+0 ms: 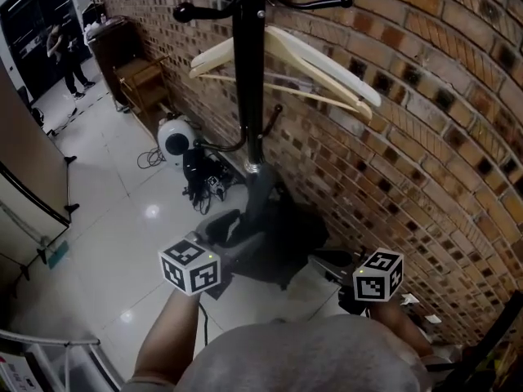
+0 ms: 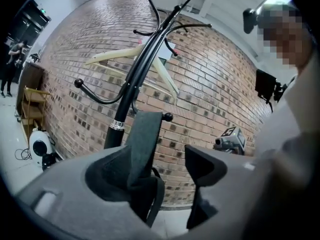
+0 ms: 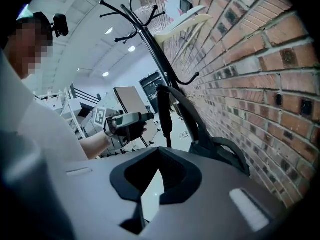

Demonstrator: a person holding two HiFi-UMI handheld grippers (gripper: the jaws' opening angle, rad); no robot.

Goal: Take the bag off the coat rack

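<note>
While the left gripper [image 2: 169, 165] is reaching low with jaws apart, a dark strap [image 2: 142, 144] draping against one jaw, the right gripper [image 3: 158, 153] is hovering closed, empty; the bag [image 1: 292, 237] is slumping beside the coat rack [image 1: 249, 72] pole.

The coat rack [image 1: 248, 72] stands just before the brick wall [image 1: 425, 137]. A hanger [image 1: 327, 76] hangs high on it, to the right of the pole. The bag [image 1: 278, 235] sits low at the rack's foot, between pole and wall. Its strap [image 2: 142, 139] runs up between the parted jaws of the left gripper [image 1: 221, 231], against the left jaw and apart from the right one. The right gripper [image 3: 159, 154] hangs on the bag's right, nearer the wall, jaws together. Beyond the rack, a round appliance [image 1: 174, 137] rests on the floor [image 1: 122, 219] by the wall. A wooden shelf [image 1: 143, 84] stands farther along.
</note>
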